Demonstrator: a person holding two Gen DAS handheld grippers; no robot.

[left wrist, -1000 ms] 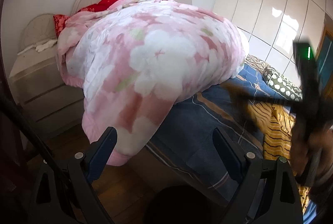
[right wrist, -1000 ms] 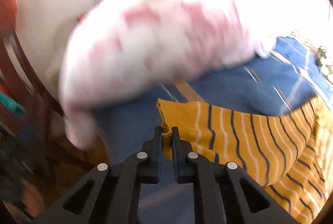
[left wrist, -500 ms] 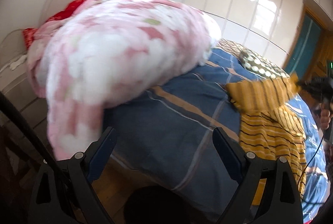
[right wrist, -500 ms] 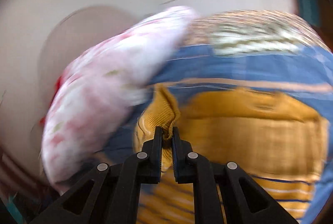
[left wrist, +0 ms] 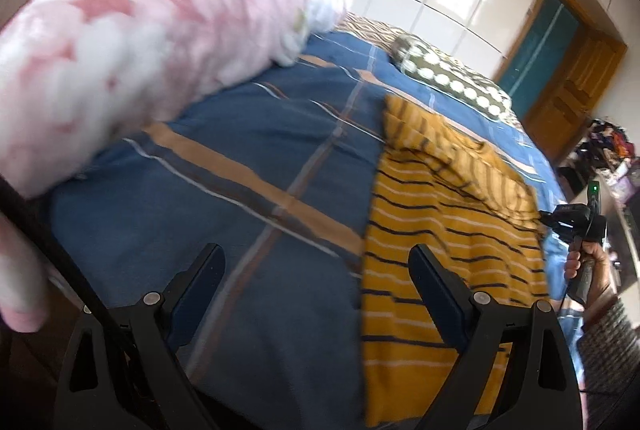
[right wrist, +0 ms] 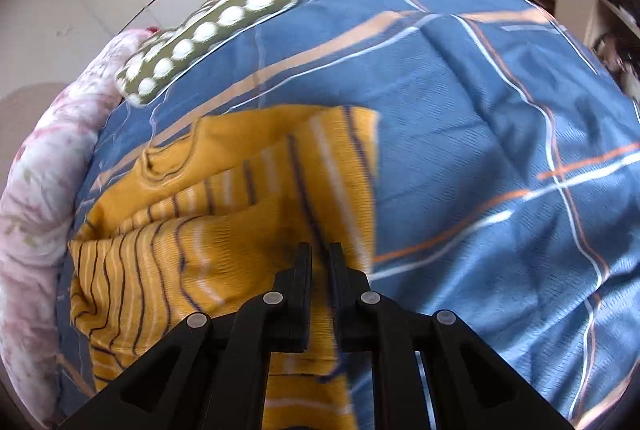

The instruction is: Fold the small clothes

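**Pinching the striped top while the other jaws stand wide**

Gripping a fold of the mustard striped top (right wrist: 224,238), the right gripper (right wrist: 320,262) has its jaws almost fully together, with the knit cloth pressed between them. Blur hides which part of the garment is caught. The left gripper (left wrist: 316,294) hangs above the bed with its jaws spread wide and nothing between them; its right finger (left wrist: 436,294) overlaps the garment's near left edge in the view, though contact cannot be judged.

Knit in mustard yellow with thin dark and white stripes, the top lies partly doubled over itself, a folded-over layer showing its stripes running crosswise to those beneath. A plain yellow band with a ribbed collar sits at its far end. Its long axis runs from the near edge of the bed towards the far edge.

It rests on the blue plaid bedsheet (right wrist: 480,118), right of the bed's middle seen from the left wrist. A pink floral quilt (left wrist: 140,42) is heaped along the left side, and a green polka-dot pillow (right wrist: 216,26) lies at the far edge.
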